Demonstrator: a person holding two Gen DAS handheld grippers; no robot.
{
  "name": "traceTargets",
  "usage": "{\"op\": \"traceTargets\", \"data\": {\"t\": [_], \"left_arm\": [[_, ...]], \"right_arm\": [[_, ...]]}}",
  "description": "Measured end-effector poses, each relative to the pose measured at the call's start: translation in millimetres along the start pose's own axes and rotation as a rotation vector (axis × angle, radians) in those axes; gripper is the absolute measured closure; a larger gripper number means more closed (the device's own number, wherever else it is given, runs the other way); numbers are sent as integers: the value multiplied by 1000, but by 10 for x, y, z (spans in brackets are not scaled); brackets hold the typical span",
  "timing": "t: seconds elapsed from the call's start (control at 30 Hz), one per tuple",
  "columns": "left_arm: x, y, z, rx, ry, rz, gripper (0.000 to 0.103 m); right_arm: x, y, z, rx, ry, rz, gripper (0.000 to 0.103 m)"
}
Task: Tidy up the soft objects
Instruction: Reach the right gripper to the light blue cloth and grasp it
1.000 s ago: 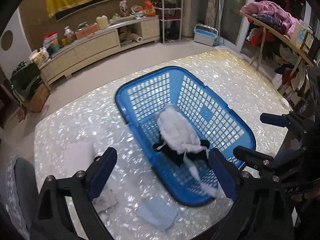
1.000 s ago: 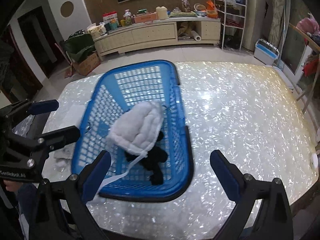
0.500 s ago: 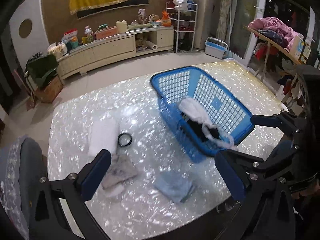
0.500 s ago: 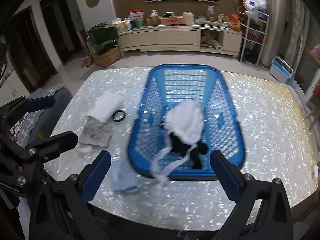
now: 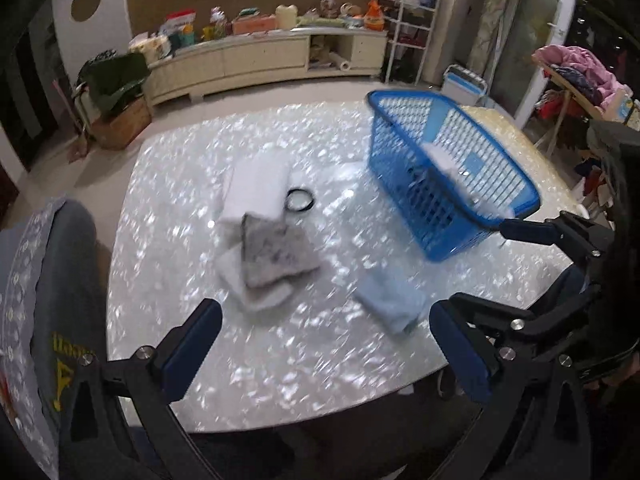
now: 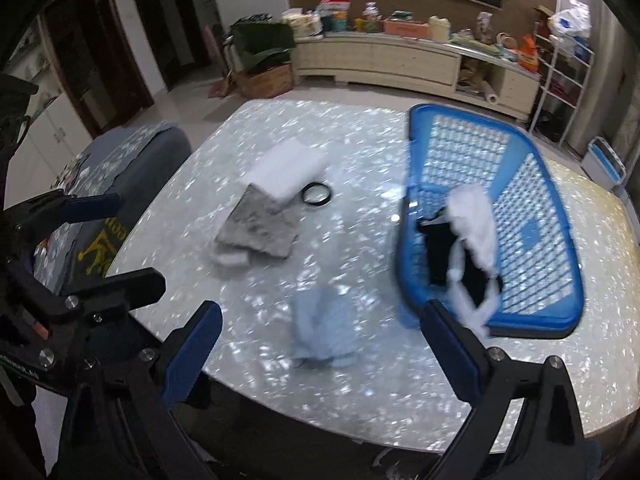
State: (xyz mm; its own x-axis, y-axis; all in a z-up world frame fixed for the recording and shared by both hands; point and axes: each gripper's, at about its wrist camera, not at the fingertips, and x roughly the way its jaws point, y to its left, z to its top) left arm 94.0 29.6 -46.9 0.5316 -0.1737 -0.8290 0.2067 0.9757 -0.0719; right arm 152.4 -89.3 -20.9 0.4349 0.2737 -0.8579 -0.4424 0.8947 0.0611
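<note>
Two handheld grippers are being held above the near edge of a pearly white table. The left gripper is being kept fully spread with nothing between its blue pads, and the right gripper is likewise being held wide and empty.

A crumpled pale blue cloth is lying on the table directly ahead of the right gripper, between its pads in that view; seen from the left gripper it lies ahead and to the right, so the right hand is judged the nearer. Its long axis cannot be told, since the picture is blurred.

Further out, a grey cloth is resting on white folded cloths, with a black ring just beside them. To the right, a blue basket is already holding a white and a black garment. Nothing is standing between the right gripper and the blue cloth.
</note>
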Motion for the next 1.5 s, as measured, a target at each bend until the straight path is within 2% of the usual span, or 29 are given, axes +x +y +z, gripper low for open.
{"op": "traceTargets", "data": {"t": [0.1, 0.2, 0.33, 0.57, 0.73, 0.97, 1.2, 1.5], "left_arm": [[21, 106, -133, -26, 23, 13, 0], [36, 215, -249, -54, 42, -13, 0], [89, 264, -365, -54, 59, -5, 0], [342, 300, -518, -67, 100, -13, 0], [541, 305, -554, -70, 123, 9, 0], [793, 301, -617, -82, 153, 1, 0], [968, 331, -633, -94, 173, 6, 0], [1064, 347, -648, -98, 192, -1, 0]], "right_arm": [[98, 114, -36, -20, 24, 24, 6], [197, 239, -75, -35, 50, 48, 10], [321, 371, -140, -46, 80, 75, 10], [585, 428, -246, -52, 150, 88, 16], [781, 424, -301, -54, 186, 94, 20], [1019, 427, -367, -73, 227, 94, 33], [1177, 417, -398, -74, 273, 73, 54], [1303, 460, -520, -97, 304, 27, 75]]}}
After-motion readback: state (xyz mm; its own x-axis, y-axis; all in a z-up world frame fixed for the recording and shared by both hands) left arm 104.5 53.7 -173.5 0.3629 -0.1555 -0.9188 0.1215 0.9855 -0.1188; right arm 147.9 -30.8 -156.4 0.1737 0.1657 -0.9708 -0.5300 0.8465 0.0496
